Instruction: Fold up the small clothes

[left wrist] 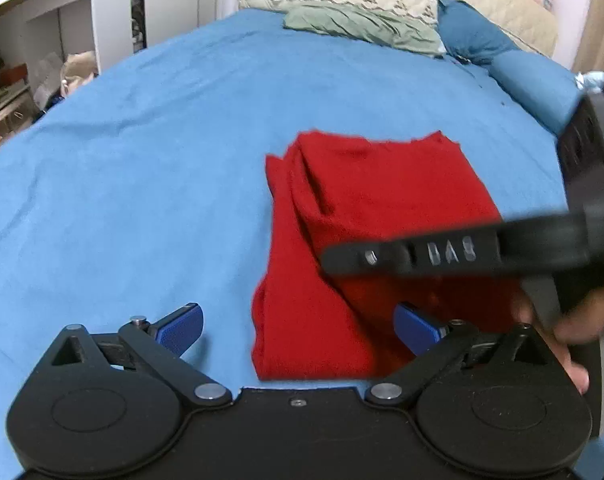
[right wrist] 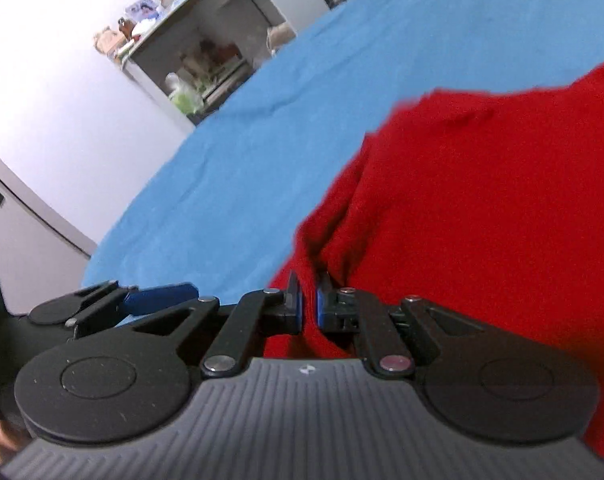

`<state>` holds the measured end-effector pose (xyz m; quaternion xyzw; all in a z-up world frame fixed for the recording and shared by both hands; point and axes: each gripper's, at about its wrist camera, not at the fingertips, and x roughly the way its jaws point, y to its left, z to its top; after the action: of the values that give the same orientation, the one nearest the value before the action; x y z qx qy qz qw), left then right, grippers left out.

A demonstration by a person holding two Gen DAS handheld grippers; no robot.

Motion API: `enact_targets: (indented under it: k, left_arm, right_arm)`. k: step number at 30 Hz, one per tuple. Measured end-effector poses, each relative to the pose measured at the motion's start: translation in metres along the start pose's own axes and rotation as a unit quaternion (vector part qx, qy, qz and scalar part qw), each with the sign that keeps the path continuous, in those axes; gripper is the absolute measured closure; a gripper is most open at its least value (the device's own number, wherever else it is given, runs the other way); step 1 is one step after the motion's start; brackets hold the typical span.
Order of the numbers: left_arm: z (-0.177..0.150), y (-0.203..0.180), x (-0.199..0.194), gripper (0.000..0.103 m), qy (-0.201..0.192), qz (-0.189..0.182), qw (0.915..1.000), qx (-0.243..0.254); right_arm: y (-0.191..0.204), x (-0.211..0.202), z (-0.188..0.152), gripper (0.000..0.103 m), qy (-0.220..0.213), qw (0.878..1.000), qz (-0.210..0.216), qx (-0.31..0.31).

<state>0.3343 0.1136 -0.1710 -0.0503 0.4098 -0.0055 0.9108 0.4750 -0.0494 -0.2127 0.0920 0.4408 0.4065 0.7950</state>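
A red garment (left wrist: 366, 216) lies partly folded on the blue bed sheet (left wrist: 142, 168). My left gripper (left wrist: 298, 330) is open just above the sheet, at the garment's near left corner, its blue pads (left wrist: 180, 330) wide apart. My right gripper (right wrist: 309, 304) is shut on a fold of the red garment (right wrist: 482, 208) at its near edge, with red cloth between the blue pads. The right gripper's body also crosses the left wrist view (left wrist: 422, 256) above the garment, blurred.
A green cloth (left wrist: 358, 26) and blue pillows (left wrist: 502, 56) lie at the head of the bed by a cream quilt. White shelves (left wrist: 42, 32) with clutter stand left of the bed. The left gripper also shows in the right wrist view (right wrist: 142, 300).
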Motion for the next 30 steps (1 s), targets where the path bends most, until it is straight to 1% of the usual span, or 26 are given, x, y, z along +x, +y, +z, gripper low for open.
enact_targets:
  k: [1, 2, 3, 4, 5, 6, 8, 9, 10, 12, 14, 15, 16, 17, 18, 19, 21, 23, 24, 26, 27, 30]
  left_arm:
    - [-0.002, -0.001, -0.001, 0.001, -0.003, -0.005, 1.0000, 0.004]
    - [-0.004, -0.004, -0.002, 0.001, -0.008, -0.010, 0.9999, 0.010]
    - [-0.007, -0.005, -0.007, 0.001, -0.013, -0.016, 0.9997, 0.014]
    - [-0.007, -0.008, -0.009, 0.002, -0.020, -0.023, 0.9994, 0.016]
    - [-0.007, -0.010, -0.012, 0.004, -0.029, -0.032, 0.9989, 0.017]
    - [-0.007, -0.011, -0.014, 0.005, -0.035, -0.041, 0.9984, 0.017]
    - [-0.005, -0.014, -0.016, 0.010, -0.047, -0.059, 0.9971, 0.015]
    - [-0.005, -0.015, -0.015, 0.010, -0.048, -0.065, 0.9966, 0.012]
    - [-0.005, -0.016, -0.013, 0.012, -0.045, -0.070, 0.9965, 0.008]
    - [-0.002, -0.015, -0.003, 0.021, -0.039, -0.075, 0.9964, -0.007]
    - [0.000, -0.012, 0.006, 0.038, -0.030, -0.077, 0.9962, -0.027]
    - [0.001, -0.012, 0.009, 0.043, -0.027, -0.076, 0.9961, -0.037]
    - [0.001, -0.011, 0.012, 0.051, -0.024, -0.075, 0.9958, -0.046]
    - [0.002, -0.009, 0.013, 0.064, -0.022, -0.075, 0.9955, -0.053]
    - [0.003, -0.008, 0.014, 0.074, -0.020, -0.078, 0.9949, -0.060]
    - [0.004, -0.006, 0.014, 0.098, -0.017, -0.081, 0.9944, -0.066]
    - [0.007, -0.004, 0.010, 0.097, -0.024, -0.084, 0.9934, -0.074]
    - [0.012, -0.001, 0.002, 0.097, -0.037, -0.092, 0.9919, -0.078]
    - [0.016, 0.000, -0.004, 0.097, -0.047, -0.093, 0.9914, -0.079]
    - [0.022, 0.002, -0.012, 0.098, -0.062, -0.094, 0.9903, -0.081]
    - [0.025, 0.004, -0.017, 0.098, -0.068, -0.095, 0.9895, -0.084]
    - [0.024, 0.016, -0.027, 0.098, -0.078, -0.101, 0.9871, -0.097]
  right_arm:
    - [0.000, -0.001, 0.001, 0.077, -0.002, 1.000, 0.004, -0.003]
    - [-0.001, -0.005, 0.005, 0.077, -0.008, 1.000, 0.011, -0.003]
    - [-0.001, -0.012, 0.009, 0.066, -0.017, 1.000, 0.018, -0.003]
    - [-0.003, -0.024, 0.011, 0.046, -0.027, 0.999, 0.023, -0.007]
    - [-0.003, -0.038, 0.014, 0.037, -0.044, 0.999, 0.018, -0.012]
    - [-0.005, -0.054, 0.016, 0.027, -0.067, 0.998, 0.003, -0.019]
    - [-0.010, -0.085, 0.015, 0.024, -0.102, 0.994, -0.033, -0.026]
    - [-0.013, -0.098, 0.012, 0.021, -0.113, 0.992, -0.052, -0.027]
    - [-0.015, -0.111, 0.004, 0.016, -0.124, 0.989, -0.075, -0.028]
    - [-0.017, -0.129, -0.016, 0.012, -0.139, 0.982, -0.123, -0.029]
    - [-0.020, -0.140, -0.042, 0.012, -0.138, 0.978, -0.155, -0.020]
    - [-0.019, -0.140, -0.053, 0.012, -0.134, 0.977, -0.166, -0.016]
    - [-0.020, -0.139, -0.064, 0.012, -0.129, 0.976, -0.175, -0.013]
    - [-0.018, -0.137, -0.079, 0.012, -0.122, 0.975, -0.187, -0.011]
    - [-0.016, -0.130, -0.089, 0.012, -0.117, 0.973, -0.197, -0.011]
    - [-0.013, -0.124, -0.098, 0.012, -0.112, 0.972, -0.206, -0.012]
    - [-0.014, -0.117, -0.117, 0.012, -0.107, 0.969, -0.224, -0.017]
    - [-0.012, -0.103, -0.126, 0.012, -0.109, 0.966, -0.235, -0.018]
    - [-0.009, -0.095, -0.128, 0.012, -0.112, 0.965, -0.237, -0.018]
    - [-0.013, -0.082, -0.127, 0.014, -0.117, 0.960, -0.254, -0.014]
    - [-0.016, -0.076, -0.125, 0.016, -0.120, 0.956, -0.267, -0.013]
    - [-0.023, -0.080, -0.120, 0.032, -0.131, 0.945, -0.299, 0.003]
